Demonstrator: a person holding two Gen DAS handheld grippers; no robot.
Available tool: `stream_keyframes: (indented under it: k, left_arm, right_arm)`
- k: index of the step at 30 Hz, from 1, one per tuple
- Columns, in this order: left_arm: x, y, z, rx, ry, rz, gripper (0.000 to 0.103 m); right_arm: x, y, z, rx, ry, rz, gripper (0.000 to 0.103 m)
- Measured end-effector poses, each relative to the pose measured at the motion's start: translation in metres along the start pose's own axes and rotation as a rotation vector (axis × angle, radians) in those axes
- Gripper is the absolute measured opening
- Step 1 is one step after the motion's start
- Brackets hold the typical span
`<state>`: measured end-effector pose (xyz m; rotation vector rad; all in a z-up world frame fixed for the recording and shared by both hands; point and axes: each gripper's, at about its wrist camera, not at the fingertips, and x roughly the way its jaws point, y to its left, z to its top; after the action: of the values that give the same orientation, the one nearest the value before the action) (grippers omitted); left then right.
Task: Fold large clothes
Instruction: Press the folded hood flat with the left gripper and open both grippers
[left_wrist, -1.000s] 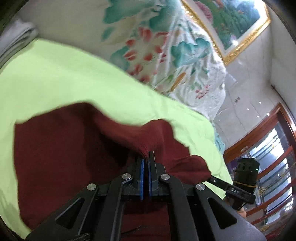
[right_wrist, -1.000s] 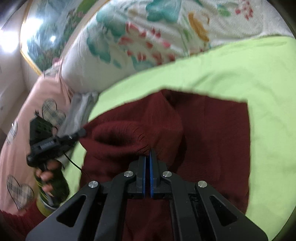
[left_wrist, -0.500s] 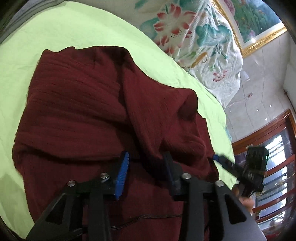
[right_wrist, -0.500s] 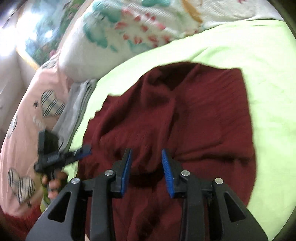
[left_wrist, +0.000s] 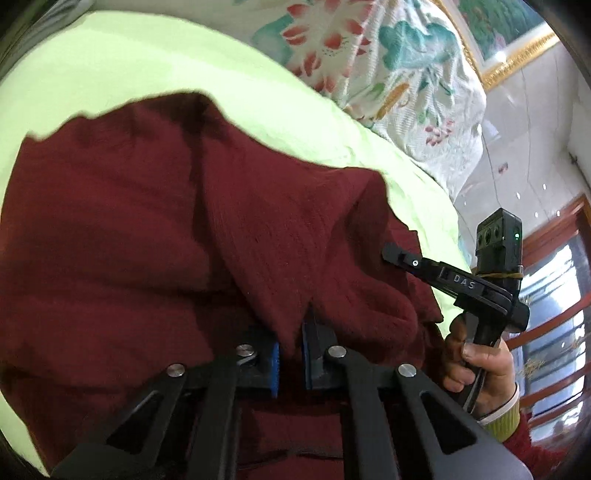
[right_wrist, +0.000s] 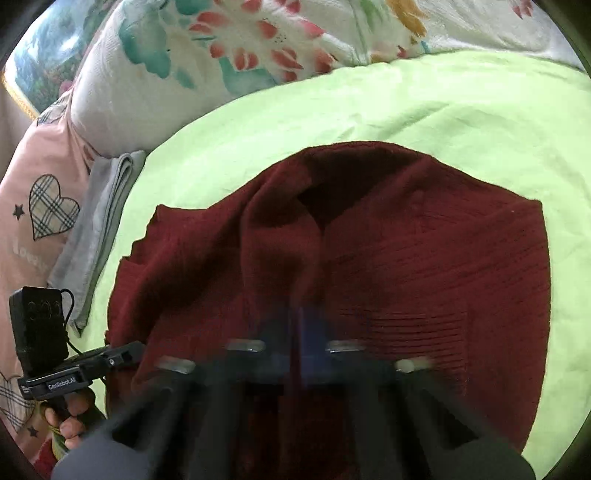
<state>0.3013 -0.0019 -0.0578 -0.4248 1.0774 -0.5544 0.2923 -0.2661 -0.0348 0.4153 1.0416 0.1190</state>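
Observation:
A dark red knit sweater (left_wrist: 147, 229) lies bunched on a lime green sheet (left_wrist: 110, 66); it also shows in the right wrist view (right_wrist: 424, 258). My left gripper (left_wrist: 290, 354) is shut on a fold of the sweater between its blue pads. My right gripper (right_wrist: 295, 332) is blurred by motion, its jaws close together with sweater cloth between them. The right gripper also shows from the side in the left wrist view (left_wrist: 391, 253), and the left one in the right wrist view (right_wrist: 129, 350).
A floral quilt (right_wrist: 258, 48) is heaped at the back of the bed. A folded grey cloth (right_wrist: 99, 229) and a pink heart-print pillow (right_wrist: 33, 206) lie at the left. A framed painting (left_wrist: 509, 33) hangs on the wall; a wooden door frame (left_wrist: 546, 236) stands at the right.
Both grippers were shut on the sweater, opened half a second ago, and have now closed again on folds of it. The sweater lies more bunched towards me.

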Motion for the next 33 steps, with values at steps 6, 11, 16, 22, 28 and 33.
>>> stream_keyframes:
  k: [6, 11, 16, 22, 28, 33]
  left_arm:
    - [-0.027, -0.002, 0.018, 0.073, -0.083, -0.033, 0.006]
    - [-0.013, 0.016, 0.007, 0.043, -0.021, -0.039, 0.006]
    - [-0.004, 0.022, -0.005, 0.029, 0.017, -0.003, 0.008]
    - [-0.032, 0.018, 0.005, 0.055, -0.031, 0.015, 0.037]
    - [-0.028, 0.023, 0.050, 0.008, -0.069, 0.029, 0.054]
    - [0.024, 0.024, 0.085, 0.014, 0.034, 0.077, 0.054]
  right_arm:
    - [-0.073, -0.029, -0.023, 0.147, -0.266, 0.273, 0.003]
    - [-0.048, -0.052, -0.046, 0.197, -0.150, 0.187, 0.003]
    - [-0.039, -0.052, -0.049, 0.183, -0.093, 0.144, 0.006]
    - [-0.052, -0.045, -0.031, 0.146, -0.127, 0.123, 0.036]
    - [-0.039, -0.045, 0.012, 0.139, -0.132, 0.120, 0.045]
    - [0.012, -0.041, 0.048, 0.129, -0.003, 0.154, 0.045]
